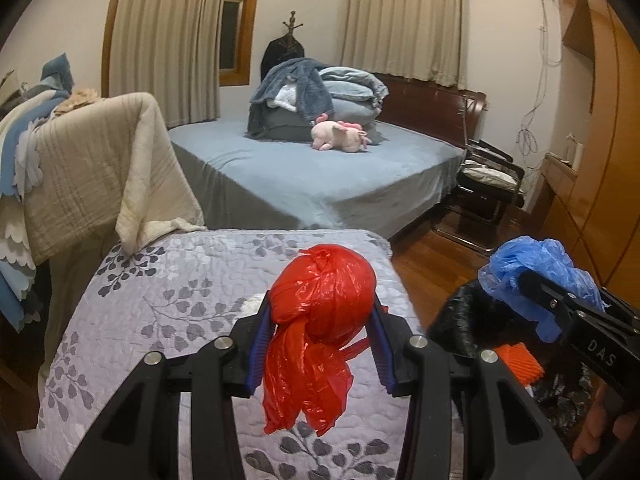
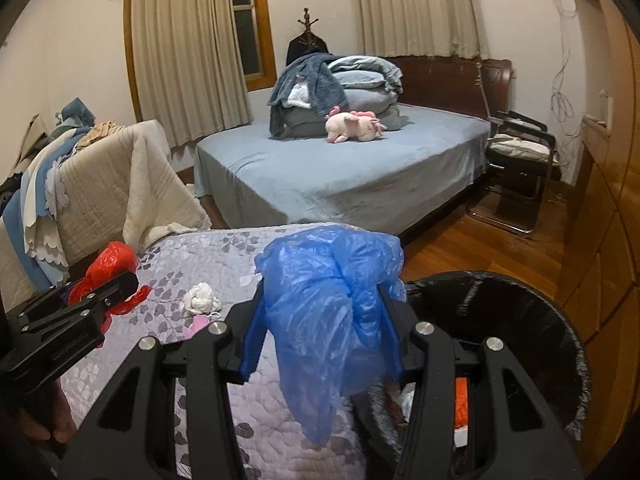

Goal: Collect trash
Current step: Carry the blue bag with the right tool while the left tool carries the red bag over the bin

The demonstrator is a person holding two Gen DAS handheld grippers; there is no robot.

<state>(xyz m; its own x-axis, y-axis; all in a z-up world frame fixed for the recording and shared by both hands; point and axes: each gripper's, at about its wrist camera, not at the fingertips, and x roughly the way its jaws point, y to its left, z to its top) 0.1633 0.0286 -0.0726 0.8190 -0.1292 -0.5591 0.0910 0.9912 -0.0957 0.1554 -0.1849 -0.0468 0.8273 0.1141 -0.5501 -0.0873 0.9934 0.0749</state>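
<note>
My left gripper (image 1: 320, 312) is shut on a knotted red plastic bag (image 1: 320, 312) and holds it above the floral grey quilt (image 1: 160, 312). My right gripper (image 2: 324, 304) is shut on a crumpled blue plastic bag (image 2: 328, 300), held at the quilt's right edge beside a black bin (image 2: 520, 320) with a furry-looking rim. The bin holds orange and white scraps. The blue bag (image 1: 536, 268) and bin (image 1: 460, 320) also show in the left wrist view. A white crumpled wad (image 2: 200, 298) and a pink scrap (image 2: 196, 326) lie on the quilt (image 2: 240, 420).
A bed with a blue sheet (image 2: 340, 176), folded blankets and a pink plush toy (image 2: 354, 124) stands behind. A chair draped with a beige blanket (image 1: 100, 168) is at left. A black chair (image 2: 516, 160) and wooden cabinets (image 2: 600, 200) are at right, over a wooden floor.
</note>
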